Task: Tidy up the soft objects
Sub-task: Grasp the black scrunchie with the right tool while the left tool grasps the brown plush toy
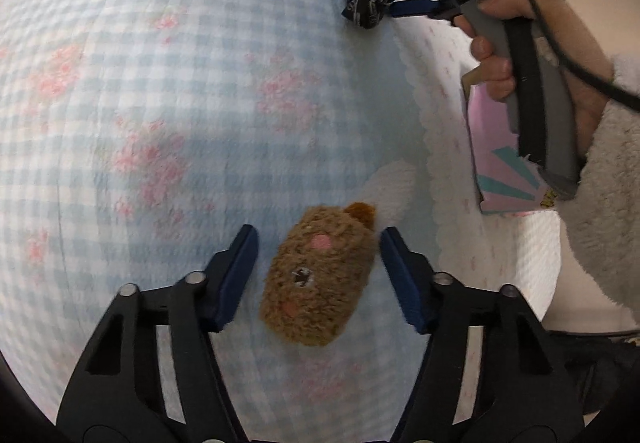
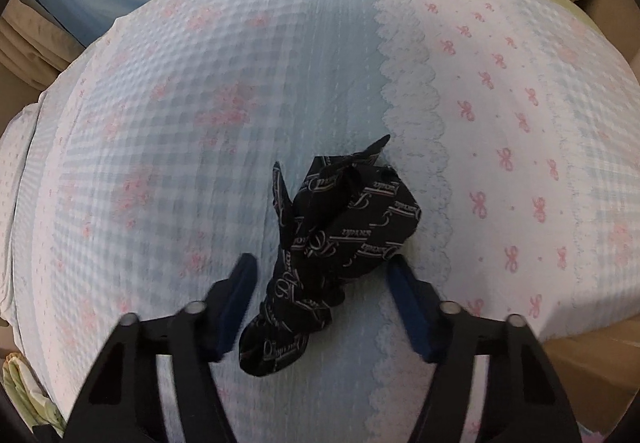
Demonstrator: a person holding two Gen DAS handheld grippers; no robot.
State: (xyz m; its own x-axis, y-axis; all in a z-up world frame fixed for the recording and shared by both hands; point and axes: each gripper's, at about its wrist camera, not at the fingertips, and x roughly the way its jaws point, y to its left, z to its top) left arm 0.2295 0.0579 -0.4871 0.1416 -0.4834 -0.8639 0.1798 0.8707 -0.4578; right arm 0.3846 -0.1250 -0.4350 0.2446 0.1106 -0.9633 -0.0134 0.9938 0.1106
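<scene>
A brown plush bear (image 1: 318, 277) lies on the blue-checked bedcover (image 1: 168, 91). My left gripper (image 1: 318, 279) is open, its blue pads either side of the bear and apart from it. A knotted black cloth with white lettering (image 2: 332, 239) lies on the same cover. My right gripper (image 2: 320, 303) is open around the cloth's lower part; whether the right pad touches it I cannot tell. In the left wrist view the right gripper (image 1: 370, 1) shows at the top, with the black cloth (image 1: 366, 5) at its fingers.
A pink box with teal stripes (image 1: 504, 159) stands at the right of the bed, behind the hand holding the right gripper. The cover's white part with pink bows (image 2: 500, 91) lies to the right. Beige bedding (image 2: 28, 43) edges the left.
</scene>
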